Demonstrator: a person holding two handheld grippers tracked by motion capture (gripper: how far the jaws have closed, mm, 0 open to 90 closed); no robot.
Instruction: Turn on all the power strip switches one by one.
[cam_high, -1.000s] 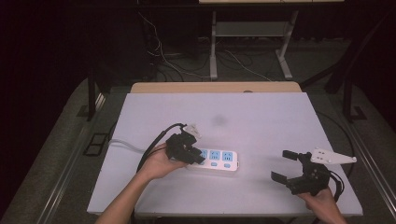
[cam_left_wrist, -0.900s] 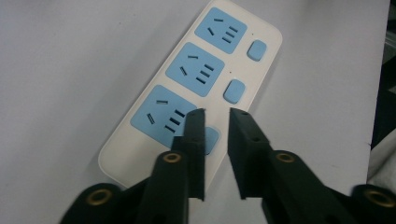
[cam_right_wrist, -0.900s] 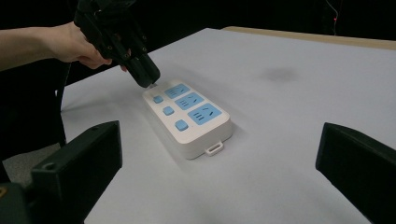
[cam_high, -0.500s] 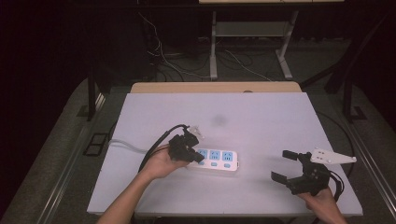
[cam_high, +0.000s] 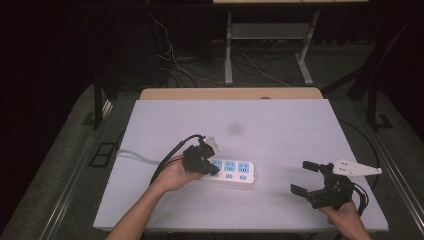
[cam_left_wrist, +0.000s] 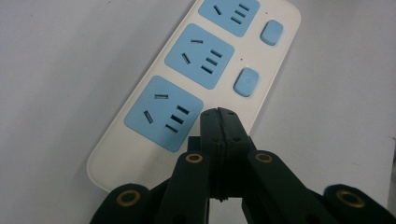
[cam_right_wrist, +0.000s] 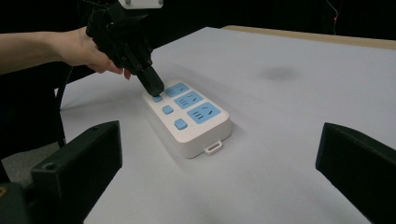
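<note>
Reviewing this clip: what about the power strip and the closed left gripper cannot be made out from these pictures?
- The third switch of the power strip: in the left gripper view the left gripper, its jaws shut, covers that spot.
- Whether the tips press that switch: in the right gripper view they sit right on it, contact too small to tell.
- The strip's cable: in the high view the left hand covers its near end.
- Switch positions: too small in the high view.

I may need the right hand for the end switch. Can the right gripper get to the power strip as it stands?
Probably yes. The right gripper sits open, level with the power strip, with bare table between them. The left gripper, fingers shut, sits at the strip's far end, leaving the near end free.
</note>
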